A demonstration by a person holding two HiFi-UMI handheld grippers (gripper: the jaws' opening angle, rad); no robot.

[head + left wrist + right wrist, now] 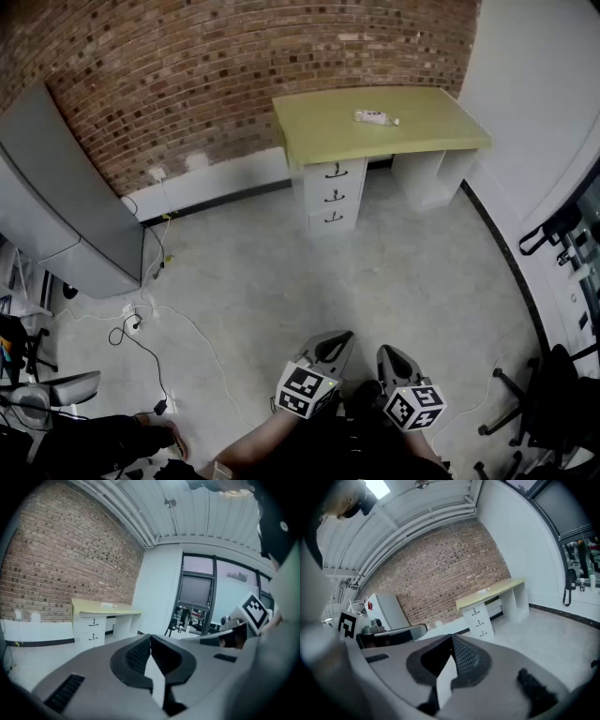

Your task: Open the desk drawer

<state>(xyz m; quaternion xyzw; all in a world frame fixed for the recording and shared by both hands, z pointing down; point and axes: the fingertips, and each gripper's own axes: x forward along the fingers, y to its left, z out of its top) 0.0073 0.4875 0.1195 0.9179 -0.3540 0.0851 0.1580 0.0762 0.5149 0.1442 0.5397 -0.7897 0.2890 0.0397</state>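
Because the desk (412,131) stands well apart, you carry left gripper (336,345) and right gripper (391,358) low, jaws closed and empty (drawers (335,194) untouched).

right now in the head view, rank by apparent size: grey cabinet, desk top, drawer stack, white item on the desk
1. grey cabinet, though it stands nearer the camera
2. desk top
3. drawer stack
4. white item

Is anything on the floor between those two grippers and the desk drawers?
Nothing visible: bare floor lies between the left gripper, the right gripper and the drawers; cables lie off to the left.
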